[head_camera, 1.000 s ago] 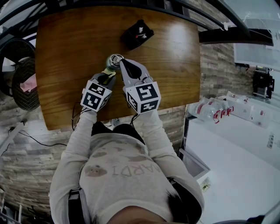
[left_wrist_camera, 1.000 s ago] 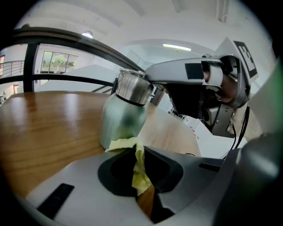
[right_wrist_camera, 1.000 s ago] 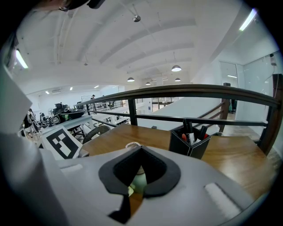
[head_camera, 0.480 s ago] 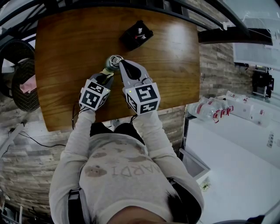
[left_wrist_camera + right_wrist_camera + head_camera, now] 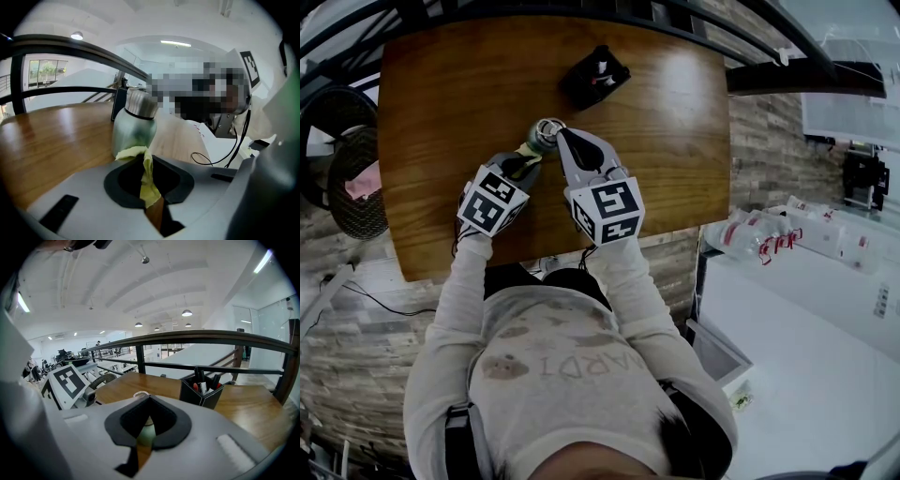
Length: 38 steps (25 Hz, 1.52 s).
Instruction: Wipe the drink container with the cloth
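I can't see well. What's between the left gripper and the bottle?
A yellow cloth, pinched by the left gripper, touches the green bottle; left gripper view.

Bright, even indoor light comes from ceiling lamps (image 5: 186,313) high beyond the right gripper's (image 5: 144,430) jaws. We see a soft sheen on the table (image 5: 441,112) ahead of both jaws. Both gripper views bulge and darken toward their round edges, and the grey bodies beside the jaws are blurred. Between the left gripper's (image 5: 149,185) jaws the cloth (image 5: 146,166) looks sharp; the drink container (image 5: 133,129) just beyond is slightly soft.
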{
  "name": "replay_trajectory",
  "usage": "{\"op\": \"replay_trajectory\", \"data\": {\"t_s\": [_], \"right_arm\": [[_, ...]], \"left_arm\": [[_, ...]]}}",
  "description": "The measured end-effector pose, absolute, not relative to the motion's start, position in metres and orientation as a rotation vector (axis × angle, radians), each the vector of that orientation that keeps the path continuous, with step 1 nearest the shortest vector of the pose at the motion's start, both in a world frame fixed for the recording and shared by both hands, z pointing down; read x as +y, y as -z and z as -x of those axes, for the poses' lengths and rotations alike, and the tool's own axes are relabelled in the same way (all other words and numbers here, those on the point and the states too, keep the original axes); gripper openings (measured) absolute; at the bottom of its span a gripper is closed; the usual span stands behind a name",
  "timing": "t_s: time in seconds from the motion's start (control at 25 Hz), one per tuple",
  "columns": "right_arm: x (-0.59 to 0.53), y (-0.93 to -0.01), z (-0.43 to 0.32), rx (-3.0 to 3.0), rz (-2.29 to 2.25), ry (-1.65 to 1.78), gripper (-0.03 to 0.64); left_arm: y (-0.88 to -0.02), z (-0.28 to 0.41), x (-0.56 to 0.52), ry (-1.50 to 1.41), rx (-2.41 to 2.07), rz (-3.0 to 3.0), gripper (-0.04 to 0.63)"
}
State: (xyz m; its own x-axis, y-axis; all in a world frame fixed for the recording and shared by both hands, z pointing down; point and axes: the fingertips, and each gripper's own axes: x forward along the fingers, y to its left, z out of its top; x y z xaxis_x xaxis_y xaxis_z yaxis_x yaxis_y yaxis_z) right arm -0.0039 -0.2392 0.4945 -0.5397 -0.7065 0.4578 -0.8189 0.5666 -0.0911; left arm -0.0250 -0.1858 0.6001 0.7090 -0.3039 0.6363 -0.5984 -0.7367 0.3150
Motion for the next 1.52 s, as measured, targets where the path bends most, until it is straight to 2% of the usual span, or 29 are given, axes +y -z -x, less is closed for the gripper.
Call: {"op": "replay_trajectory", "data": {"t_s": [0.88,1.52], "right_arm": [[-0.237,-0.495,0.002,-2.417,-1.249,-0.400,0.011],[-0.202,-0.467,-0.009,-2.502,-1.288,-0.351,0.011]], "left_arm": [[-0.554,0.027,-0.189,-0.645,-0.678,-2.544,0.029],[-0.500,0.058,-0.166,-0.447,-1.023,-2.536,0.029]]}}
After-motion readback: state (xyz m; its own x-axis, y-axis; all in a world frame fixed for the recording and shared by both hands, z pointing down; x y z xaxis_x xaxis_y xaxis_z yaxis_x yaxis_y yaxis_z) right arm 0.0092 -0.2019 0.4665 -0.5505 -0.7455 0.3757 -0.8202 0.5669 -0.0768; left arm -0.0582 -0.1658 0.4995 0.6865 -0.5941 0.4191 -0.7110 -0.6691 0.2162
